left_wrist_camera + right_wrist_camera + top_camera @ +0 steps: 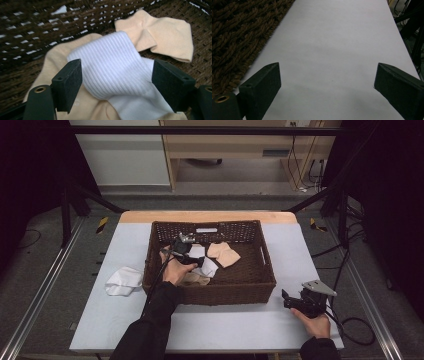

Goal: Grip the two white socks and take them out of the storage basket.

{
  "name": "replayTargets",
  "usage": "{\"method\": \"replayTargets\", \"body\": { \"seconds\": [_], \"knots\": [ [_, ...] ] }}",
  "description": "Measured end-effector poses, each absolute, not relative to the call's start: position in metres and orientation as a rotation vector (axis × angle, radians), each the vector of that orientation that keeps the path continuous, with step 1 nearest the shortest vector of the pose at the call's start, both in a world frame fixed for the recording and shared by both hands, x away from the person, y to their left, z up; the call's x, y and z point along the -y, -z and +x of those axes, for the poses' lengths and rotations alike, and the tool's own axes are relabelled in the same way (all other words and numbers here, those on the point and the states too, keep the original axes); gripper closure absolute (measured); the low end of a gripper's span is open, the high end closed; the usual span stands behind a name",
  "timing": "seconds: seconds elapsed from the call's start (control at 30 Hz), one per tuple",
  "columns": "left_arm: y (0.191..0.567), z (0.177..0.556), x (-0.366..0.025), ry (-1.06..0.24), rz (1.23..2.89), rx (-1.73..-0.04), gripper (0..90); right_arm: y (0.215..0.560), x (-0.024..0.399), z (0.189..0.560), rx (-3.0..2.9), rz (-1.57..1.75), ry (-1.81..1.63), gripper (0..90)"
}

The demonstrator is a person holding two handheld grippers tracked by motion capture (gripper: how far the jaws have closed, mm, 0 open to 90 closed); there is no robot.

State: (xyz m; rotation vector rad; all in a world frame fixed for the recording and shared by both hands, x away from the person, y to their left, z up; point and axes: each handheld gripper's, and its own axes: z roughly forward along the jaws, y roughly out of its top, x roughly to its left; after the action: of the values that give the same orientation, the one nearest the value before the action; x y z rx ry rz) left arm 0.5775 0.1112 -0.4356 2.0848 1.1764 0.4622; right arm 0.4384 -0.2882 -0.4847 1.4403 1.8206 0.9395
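Observation:
A dark wicker basket (215, 294) stands in the middle of the table. Inside it my left gripper (191, 256) points down over a ribbed white sock (112, 70). The jaws stand wide on either side of that sock, and my left gripper (116, 77) is open. The white sock (208, 266) lies on top of a beige sock (53, 58). Another beige sock (224, 254) (165, 37) lies flat farther in on the basket floor. My right gripper (288, 300) rests on the table at the front right, and the right gripper (327, 85) is open over bare tabletop.
A white sock (124, 281) lies crumpled on the table to the left of the basket. The basket wall (234, 37) runs close along the left of my right gripper. The grey tabletop (225, 325) stretches in front of the basket.

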Motion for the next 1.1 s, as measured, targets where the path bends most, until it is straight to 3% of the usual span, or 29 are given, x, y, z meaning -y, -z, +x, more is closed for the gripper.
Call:
{"method": "replayTargets", "body": {
  "seconds": [0.23,0.53,0.7,1.1],
  "knots": [
    [0.440,0.578,-0.112,-0.413,2.110,-1.232,41.0,0.485,0.288,0.439,-1.823,1.436,-0.937,7.3],
    [0.438,0.576,-0.113,-0.362,2.159,-1.260,73.0,0.485,0.288,0.438,-1.822,1.439,-0.938,7.3],
    [0.432,0.572,-0.114,-0.349,2.129,-1.271,76.7,0.485,0.288,0.438,-1.822,1.439,-0.937,7.3],
    [0.404,0.558,-0.119,-0.429,1.961,-1.090,77.5,0.485,0.288,0.439,-1.826,1.439,-0.932,7.4]
  ]
}}
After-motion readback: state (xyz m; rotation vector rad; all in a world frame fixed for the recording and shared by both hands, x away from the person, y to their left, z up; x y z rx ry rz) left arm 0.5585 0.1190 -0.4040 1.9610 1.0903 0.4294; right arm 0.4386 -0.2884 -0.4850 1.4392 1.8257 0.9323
